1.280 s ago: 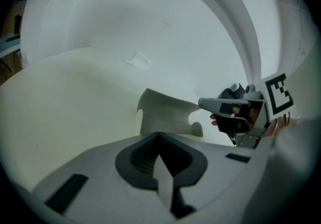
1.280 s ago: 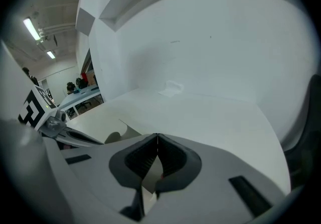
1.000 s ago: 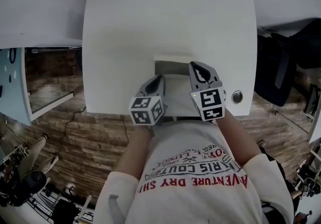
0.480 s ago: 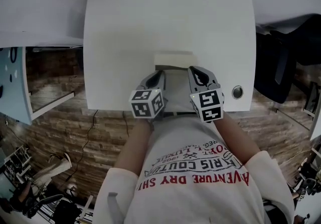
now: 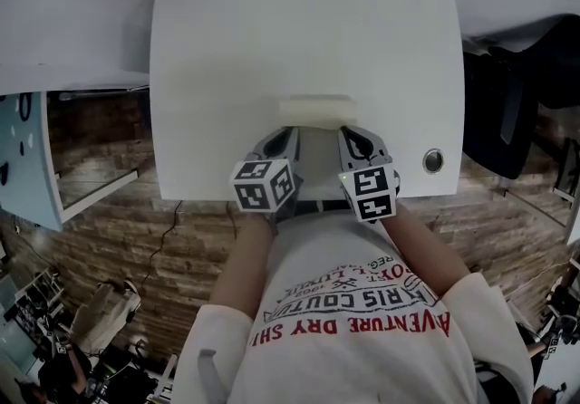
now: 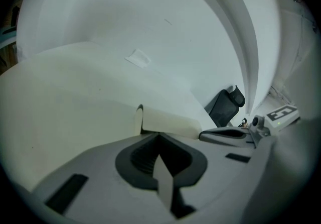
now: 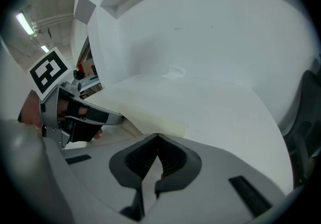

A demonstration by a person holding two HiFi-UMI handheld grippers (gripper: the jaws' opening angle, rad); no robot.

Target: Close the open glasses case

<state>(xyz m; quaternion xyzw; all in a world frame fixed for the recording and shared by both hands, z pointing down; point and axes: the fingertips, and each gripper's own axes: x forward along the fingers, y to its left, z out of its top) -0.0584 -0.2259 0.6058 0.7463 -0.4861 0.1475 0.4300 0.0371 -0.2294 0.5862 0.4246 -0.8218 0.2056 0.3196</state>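
Item under inspection: one cream rectangular glasses case (image 5: 316, 111). It is lying close to the near edge of the white rectangular table (image 5: 217, 49), roughly midway along that edge. Its long axis is running left to right, and its lid is standing up along the far side with the open side facing you.

You are holding two grippers, both low over the case.
- The left gripper (image 6: 159, 135) is showing its jaws pressed together tip to tip, gripping nothing, with the lid (image 6: 168, 120) just beyond them.
- The right gripper (image 7: 158, 136) is showing the same: tips meeting, nothing between, right against the lid's edge (image 7: 150, 117).

Whether either is actually touching the lid cannot be confirmed.
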